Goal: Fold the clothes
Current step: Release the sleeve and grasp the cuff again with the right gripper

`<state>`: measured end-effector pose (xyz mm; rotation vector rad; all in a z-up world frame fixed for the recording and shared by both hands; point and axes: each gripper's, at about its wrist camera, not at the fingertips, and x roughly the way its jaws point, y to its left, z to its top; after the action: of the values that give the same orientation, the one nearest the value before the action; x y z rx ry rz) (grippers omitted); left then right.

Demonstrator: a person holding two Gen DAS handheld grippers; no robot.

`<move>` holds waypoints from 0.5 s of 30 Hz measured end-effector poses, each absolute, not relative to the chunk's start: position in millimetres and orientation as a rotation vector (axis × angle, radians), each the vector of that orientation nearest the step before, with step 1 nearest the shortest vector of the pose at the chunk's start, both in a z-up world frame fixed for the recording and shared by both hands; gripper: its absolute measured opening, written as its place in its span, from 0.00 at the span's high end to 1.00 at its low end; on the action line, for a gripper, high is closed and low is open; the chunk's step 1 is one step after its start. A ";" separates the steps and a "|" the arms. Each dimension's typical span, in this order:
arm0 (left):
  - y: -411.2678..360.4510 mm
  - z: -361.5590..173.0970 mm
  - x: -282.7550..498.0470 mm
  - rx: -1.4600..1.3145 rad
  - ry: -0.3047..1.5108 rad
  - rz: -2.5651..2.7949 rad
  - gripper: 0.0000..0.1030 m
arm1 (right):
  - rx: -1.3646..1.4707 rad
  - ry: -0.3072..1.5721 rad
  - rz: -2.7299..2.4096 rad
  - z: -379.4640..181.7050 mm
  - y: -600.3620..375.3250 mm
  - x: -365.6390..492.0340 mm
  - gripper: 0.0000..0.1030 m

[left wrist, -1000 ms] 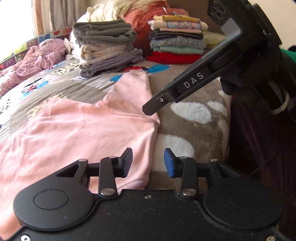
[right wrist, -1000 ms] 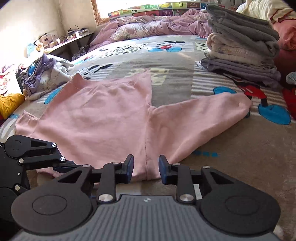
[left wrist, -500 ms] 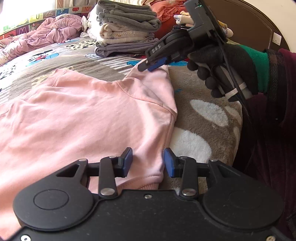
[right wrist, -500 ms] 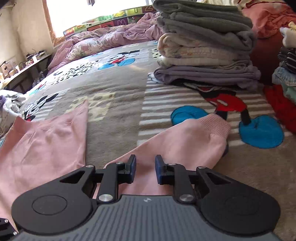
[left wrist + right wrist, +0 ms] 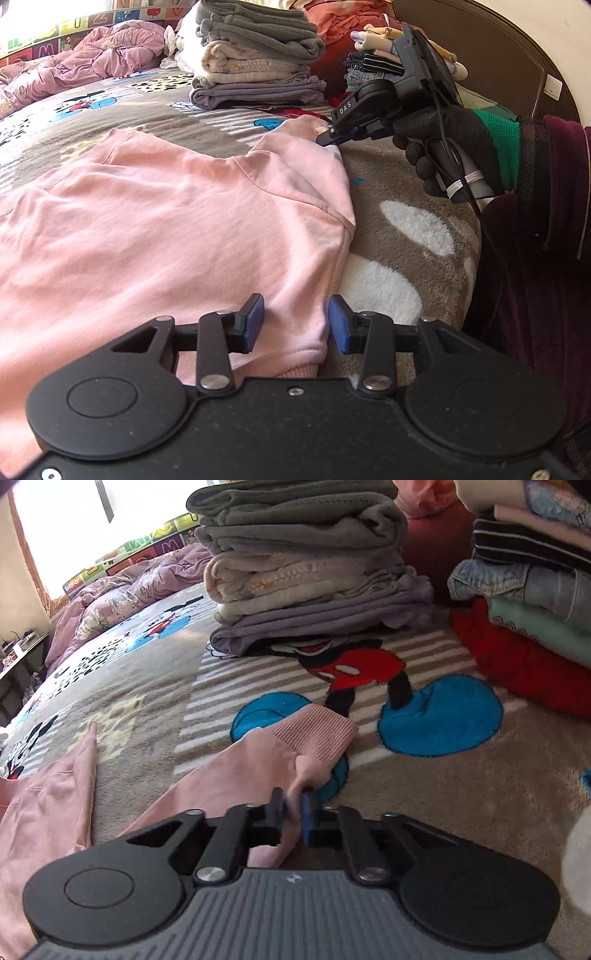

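Left wrist view: I see the pink sweatshirt (image 5: 166,229) spread flat on the bed (image 5: 406,236), its sleeve (image 5: 306,155) running away toward the folded stacks (image 5: 258,55). My left claw (image 5: 295,325) is released, straddling the hem corner. Right wrist view: my right claw (image 5: 293,810) is clenched on the sleeve just behind the ribbed cuff (image 5: 314,734).

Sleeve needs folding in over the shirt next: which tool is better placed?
Right. The right tool is shut on the sleeve near its cuff. The left tool is open at the shirt hem, gripping nothing.
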<state>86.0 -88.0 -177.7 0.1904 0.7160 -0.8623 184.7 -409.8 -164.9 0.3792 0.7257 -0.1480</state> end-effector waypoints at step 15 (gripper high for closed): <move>-85.9 -177.9 84.2 0.195 0.714 -0.861 0.62 | 0.393 0.656 -0.259 -149.4 -423.1 188.4 0.42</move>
<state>84.2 -85.9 -177.9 0.1951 0.7144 -0.8608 188.4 -423.1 -149.4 0.3933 0.6559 -0.2588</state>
